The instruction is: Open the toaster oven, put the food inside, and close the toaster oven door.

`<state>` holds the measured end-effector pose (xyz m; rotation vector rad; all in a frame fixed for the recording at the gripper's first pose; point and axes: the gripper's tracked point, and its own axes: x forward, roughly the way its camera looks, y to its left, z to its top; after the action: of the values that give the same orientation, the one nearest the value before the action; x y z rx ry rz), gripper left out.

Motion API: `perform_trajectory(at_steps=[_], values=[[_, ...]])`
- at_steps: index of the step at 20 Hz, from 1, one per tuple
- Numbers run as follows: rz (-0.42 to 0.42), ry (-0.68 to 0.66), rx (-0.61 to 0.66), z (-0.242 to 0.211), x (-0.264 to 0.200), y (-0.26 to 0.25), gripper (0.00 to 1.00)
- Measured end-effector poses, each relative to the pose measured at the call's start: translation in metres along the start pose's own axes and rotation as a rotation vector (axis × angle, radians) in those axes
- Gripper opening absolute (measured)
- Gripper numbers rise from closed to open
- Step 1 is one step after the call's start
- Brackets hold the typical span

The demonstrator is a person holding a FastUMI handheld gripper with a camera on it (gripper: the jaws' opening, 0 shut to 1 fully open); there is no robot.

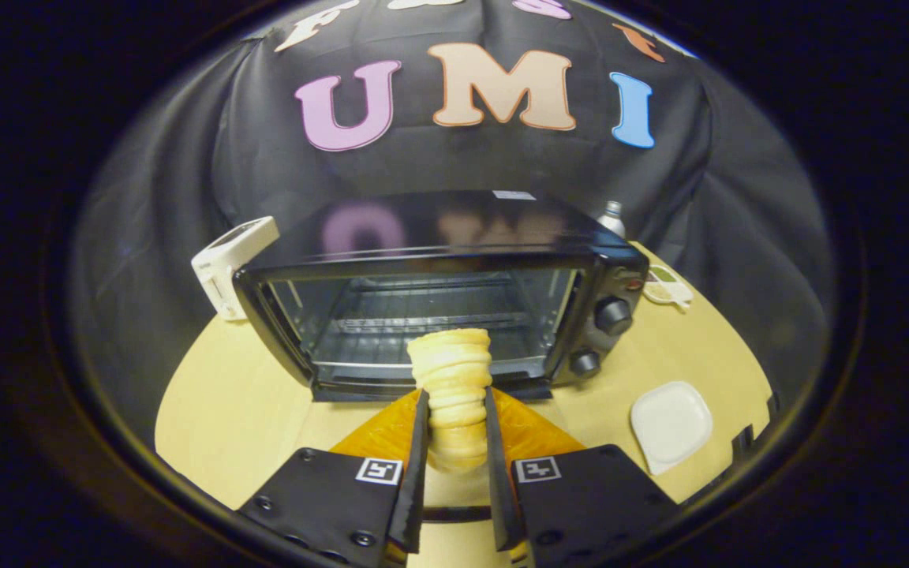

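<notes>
A black toaster oven (439,300) stands on the round wooden table (233,402), its door down and open so the wire rack (423,315) inside shows. My gripper (454,402) is shut on a pale ridged pastry roll (453,371), both fingers pressing its sides. The roll sticks out ahead of the fingertips, its far end just in front of the oven's opening. The lowered door lies under the roll and is mostly hidden by the fingers.
A white square dish (671,424) lies on the table to the right of the fingers. A white timer-like box (230,260) leans at the oven's left. A small plate (667,290) and a bottle top (612,217) sit behind the oven's right side. Two knobs (612,315) face me.
</notes>
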<state>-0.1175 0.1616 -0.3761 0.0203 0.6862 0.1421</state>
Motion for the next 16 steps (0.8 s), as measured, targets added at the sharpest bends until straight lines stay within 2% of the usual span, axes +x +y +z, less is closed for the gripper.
perform_trajectory(at_steps=[10,15,16], values=[[-0.042,0.023,0.187,0.013,0.059,0.024,0.38],[-0.008,0.003,0.228,0.035,0.094,0.028,0.38],[0.007,-0.008,0.229,0.04,0.097,0.031,0.45]])
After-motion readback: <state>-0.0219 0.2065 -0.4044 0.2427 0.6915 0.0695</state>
